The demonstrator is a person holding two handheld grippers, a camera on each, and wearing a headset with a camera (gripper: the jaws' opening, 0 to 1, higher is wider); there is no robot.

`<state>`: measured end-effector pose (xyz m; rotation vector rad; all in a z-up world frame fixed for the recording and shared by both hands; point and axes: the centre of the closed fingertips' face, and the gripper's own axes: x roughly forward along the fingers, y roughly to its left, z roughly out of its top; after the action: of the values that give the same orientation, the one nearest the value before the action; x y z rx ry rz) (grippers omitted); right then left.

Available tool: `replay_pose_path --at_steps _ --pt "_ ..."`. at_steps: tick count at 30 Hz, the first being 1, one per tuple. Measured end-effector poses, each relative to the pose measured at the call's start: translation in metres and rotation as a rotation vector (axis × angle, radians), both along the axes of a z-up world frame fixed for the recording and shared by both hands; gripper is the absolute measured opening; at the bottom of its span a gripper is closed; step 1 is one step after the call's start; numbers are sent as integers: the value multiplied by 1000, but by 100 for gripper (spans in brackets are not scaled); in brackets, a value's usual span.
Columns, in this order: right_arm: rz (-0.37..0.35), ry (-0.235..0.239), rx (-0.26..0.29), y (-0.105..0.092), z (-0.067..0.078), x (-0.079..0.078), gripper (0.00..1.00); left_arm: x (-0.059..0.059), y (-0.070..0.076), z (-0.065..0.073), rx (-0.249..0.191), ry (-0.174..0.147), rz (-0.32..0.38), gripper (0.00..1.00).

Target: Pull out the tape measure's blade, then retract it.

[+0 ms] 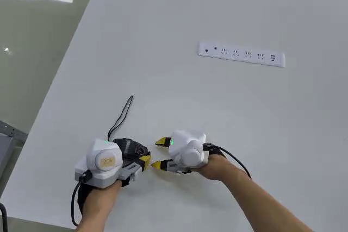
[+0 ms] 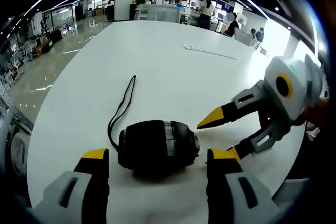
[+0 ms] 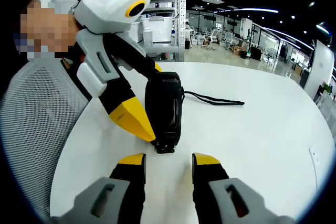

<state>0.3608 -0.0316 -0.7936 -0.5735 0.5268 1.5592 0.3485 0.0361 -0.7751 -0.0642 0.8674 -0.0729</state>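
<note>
A black tape measure (image 1: 130, 148) (image 2: 157, 144) (image 3: 164, 103) lies on the white table, its black wrist cord (image 1: 120, 117) (image 2: 122, 106) (image 3: 212, 99) trailing away from me. My left gripper (image 1: 138, 153) (image 2: 158, 156) is open, its yellow-tipped jaws standing either side of the case with small gaps. The right gripper (image 1: 159, 153) (image 3: 169, 162) faces it from the right, open, with the blade's end hook (image 3: 165, 148) just ahead of its fingertips. No blade is drawn out. In the left gripper view the right gripper (image 2: 216, 139) comes in from the right.
A white power strip (image 1: 241, 54) (image 2: 207, 51) lies farther back on the table (image 1: 163, 52). The table's left edge (image 1: 60, 74) drops to a glossy floor. A person in a grey mesh chair (image 3: 31, 124) sits behind the left gripper.
</note>
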Motion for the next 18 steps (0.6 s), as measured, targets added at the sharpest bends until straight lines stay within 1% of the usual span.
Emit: replay_pose_path --at_steps 4,6,8,9,10,13,16,18 --pt "-24 -15 -3 -7 1 2 39 -5 1 4 9 -4 -39 77" --pt "-57 -4 2 -14 6 2 42 -7 2 5 25 -10 -82 79" --pt "-89 -7 12 -20 13 3 44 -9 3 7 48 -20 -138 81" --pt "-98 -4 17 -22 16 2 45 -10 4 8 49 -21 -146 82" --pt "-116 -3 21 -25 20 1 46 -11 4 10 50 -23 -172 83" --pt "-152 9 24 -34 28 -1 52 -14 6 15 51 -26 -216 87" --pt "-178 8 18 -45 31 -2 56 -14 8 20 36 -40 -235 88" --pt "-210 10 16 -53 35 -2 60 -15 11 23 37 -48 -251 89"
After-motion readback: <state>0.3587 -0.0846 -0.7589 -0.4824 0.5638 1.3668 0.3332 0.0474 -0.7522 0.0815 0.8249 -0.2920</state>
